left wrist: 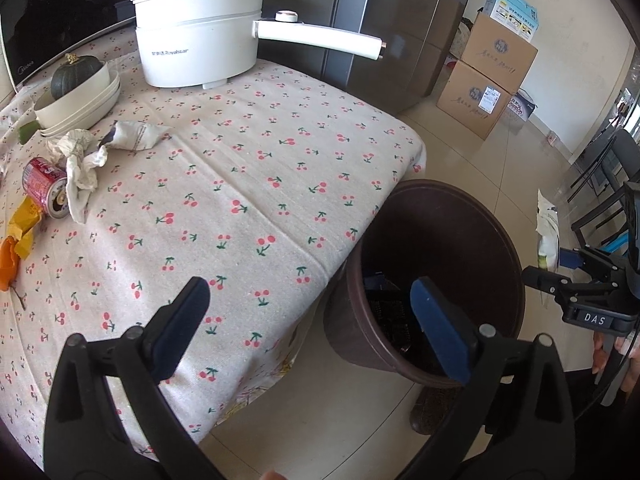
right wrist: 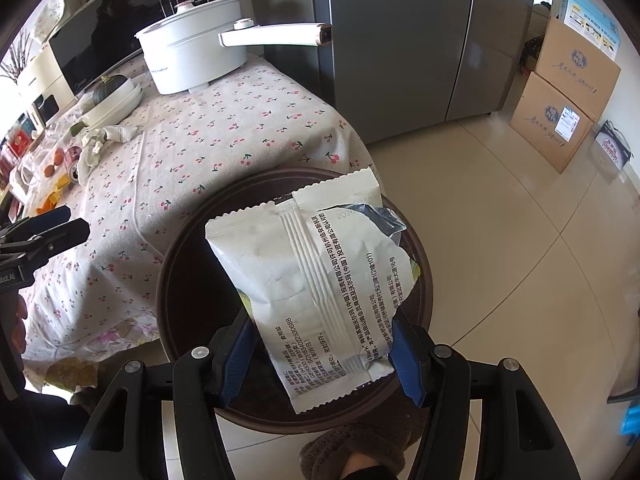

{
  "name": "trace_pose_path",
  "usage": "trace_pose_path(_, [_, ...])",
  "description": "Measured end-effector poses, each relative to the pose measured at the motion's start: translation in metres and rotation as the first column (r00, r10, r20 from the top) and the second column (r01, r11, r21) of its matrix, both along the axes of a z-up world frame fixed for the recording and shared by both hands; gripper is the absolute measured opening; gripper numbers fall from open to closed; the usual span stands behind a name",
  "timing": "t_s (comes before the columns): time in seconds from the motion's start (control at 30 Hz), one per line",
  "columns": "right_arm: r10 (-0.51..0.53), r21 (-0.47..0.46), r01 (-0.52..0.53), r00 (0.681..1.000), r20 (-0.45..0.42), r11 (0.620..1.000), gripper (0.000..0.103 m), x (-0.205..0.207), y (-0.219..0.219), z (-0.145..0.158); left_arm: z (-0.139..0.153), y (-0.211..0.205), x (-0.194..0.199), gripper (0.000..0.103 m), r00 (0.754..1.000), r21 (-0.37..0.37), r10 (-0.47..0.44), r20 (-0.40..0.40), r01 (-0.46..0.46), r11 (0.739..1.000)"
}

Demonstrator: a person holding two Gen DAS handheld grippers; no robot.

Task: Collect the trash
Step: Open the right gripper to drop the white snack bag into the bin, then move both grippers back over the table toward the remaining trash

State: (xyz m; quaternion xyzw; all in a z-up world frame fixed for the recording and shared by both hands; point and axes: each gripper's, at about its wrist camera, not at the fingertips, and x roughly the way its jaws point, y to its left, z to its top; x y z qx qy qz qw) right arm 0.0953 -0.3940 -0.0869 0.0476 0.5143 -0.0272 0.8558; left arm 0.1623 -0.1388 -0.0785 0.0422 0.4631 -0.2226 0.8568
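Note:
A brown round trash bin (left wrist: 440,216) stands on the floor by the table corner; it also shows in the right wrist view (right wrist: 176,280). My right gripper (right wrist: 324,356) is shut on a white snack bag (right wrist: 304,280) and holds it over the bin's mouth; the gripper (left wrist: 560,276) and bag (left wrist: 547,236) show at the right edge of the left wrist view. My left gripper (left wrist: 308,312) is open and empty above the table corner and bin rim. On the table's far left lie a red can (left wrist: 44,186), crumpled paper (left wrist: 82,164), another white wrapper (left wrist: 138,136) and yellow and orange wrappers (left wrist: 22,228).
The table has a cherry-print cloth (left wrist: 240,184). A white electric pot (left wrist: 200,36) with a long handle, stacked bowls with a squash (left wrist: 76,92) and a microwave (right wrist: 108,36) stand at the back. A grey fridge (right wrist: 400,40) and cardboard boxes (left wrist: 488,76) stand beyond.

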Motion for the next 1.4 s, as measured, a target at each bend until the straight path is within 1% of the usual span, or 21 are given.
trace_pose_path(0.07, [-0.003,0.004,0.003,1.000,-0.003,1.000,0.064,0.002,0.002,-0.001,0.001,0.003,-0.003,0.101,1.000,0.014,0.000,0.008,0.000,1.000])
trace_pose_path(0.1, [-0.006,0.009,0.006,1.000,-0.004,1.000,0.068,0.003,0.002,-0.001,0.001,0.005,-0.004,0.101,1.000,0.021,-0.001,0.011,0.000,1.000])
trace_pose_path(0.13, [-0.008,0.016,0.008,1.000,-0.005,1.000,0.072,0.004,0.003,-0.001,0.001,0.007,-0.005,0.101,1.000,0.027,-0.001,0.015,0.001,1.000])
trace_pose_path(0.17, [-0.012,0.021,0.012,1.000,-0.004,1.000,0.082,0.004,0.004,-0.001,0.002,0.008,-0.006,0.101,1.000,0.033,-0.002,0.019,0.001,0.999])
trace_pose_path(0.2, [-0.015,0.022,0.015,1.000,0.002,1.000,0.086,0.005,0.004,0.000,0.002,0.010,-0.007,0.101,1.000,0.039,-0.001,0.023,0.000,0.999])
trace_pose_path(0.6, [0.028,0.026,-0.028,1.000,0.013,0.999,0.086,0.013,0.028,0.006,0.004,0.038,-0.014,0.101,0.999,0.070,0.031,0.034,-0.033,0.997])
trace_pose_path(0.97, [0.070,0.026,-0.070,0.997,0.022,0.997,0.086,0.026,0.059,0.015,0.005,0.077,-0.017,0.101,0.995,0.076,0.093,0.032,-0.095,0.993])
trace_pose_path(1.2, [0.128,0.032,-0.129,0.991,0.035,0.991,0.086,0.043,0.097,0.023,0.005,0.116,-0.016,0.101,0.986,0.077,0.164,0.032,-0.166,0.983])
trace_pose_path(1.4, [0.190,0.041,-0.191,0.981,0.035,0.981,0.087,0.063,0.138,0.026,0.005,0.167,-0.009,0.101,0.965,0.085,0.259,0.033,-0.261,0.962])
